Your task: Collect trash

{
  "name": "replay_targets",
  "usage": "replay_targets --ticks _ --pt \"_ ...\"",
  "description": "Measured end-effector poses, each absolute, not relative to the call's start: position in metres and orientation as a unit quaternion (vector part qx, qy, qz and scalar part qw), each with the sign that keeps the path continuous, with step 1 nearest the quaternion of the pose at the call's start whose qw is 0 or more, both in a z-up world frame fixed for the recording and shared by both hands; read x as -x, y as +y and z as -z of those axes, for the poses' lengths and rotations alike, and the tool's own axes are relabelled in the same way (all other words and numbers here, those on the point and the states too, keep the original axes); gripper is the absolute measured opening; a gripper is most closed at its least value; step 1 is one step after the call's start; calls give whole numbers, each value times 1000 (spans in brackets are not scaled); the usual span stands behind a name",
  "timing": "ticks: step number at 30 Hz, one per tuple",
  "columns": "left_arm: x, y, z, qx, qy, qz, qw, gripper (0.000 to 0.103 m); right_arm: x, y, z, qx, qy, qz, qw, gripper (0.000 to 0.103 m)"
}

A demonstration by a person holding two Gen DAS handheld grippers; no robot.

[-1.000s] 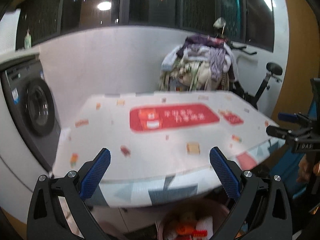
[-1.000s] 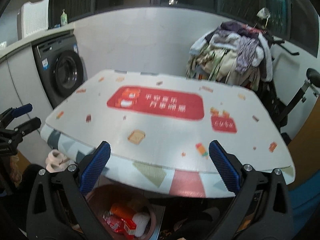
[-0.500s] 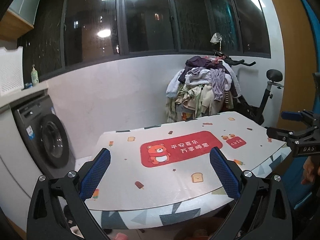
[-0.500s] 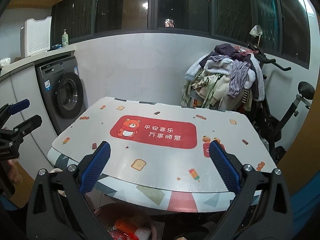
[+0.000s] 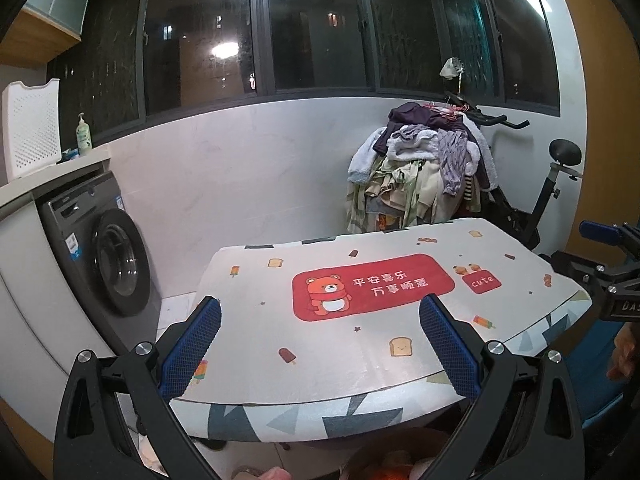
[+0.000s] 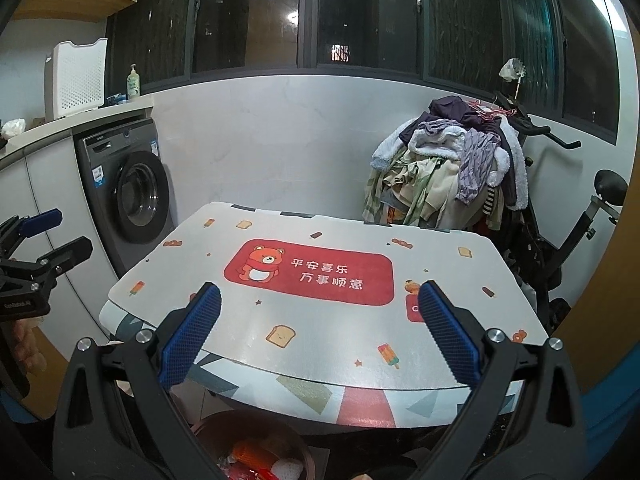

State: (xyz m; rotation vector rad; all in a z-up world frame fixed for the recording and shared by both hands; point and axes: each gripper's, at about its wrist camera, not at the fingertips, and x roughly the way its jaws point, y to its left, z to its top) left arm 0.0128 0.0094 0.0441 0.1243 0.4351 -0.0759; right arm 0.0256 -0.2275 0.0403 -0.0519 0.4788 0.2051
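Low in the right view, a round brown bin (image 6: 224, 426) under the table (image 6: 332, 344) holds crumpled wrappers (image 6: 256, 458) (red, orange, white). Both grippers, left (image 5: 320, 344) and right (image 6: 320, 332), gape, blue ribbed pads gripping nothing above the glossy printed tabletop.

One table (image 6: 460, 320), one washing machine (image 6: 128, 192), one exercise bike (image 6: 568, 240), one trash bin (image 6: 224, 430), two grippers (image 6: 316, 328) (image 5: 316, 340), one clothes pile (image 6: 448, 168).
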Motion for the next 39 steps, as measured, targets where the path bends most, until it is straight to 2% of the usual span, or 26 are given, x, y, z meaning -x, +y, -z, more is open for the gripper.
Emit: replay_targets --ticks 39 --pt "-12 7 -54 -62 210 31 975 97 -31 -225 -49 34 234 -104 966 97"
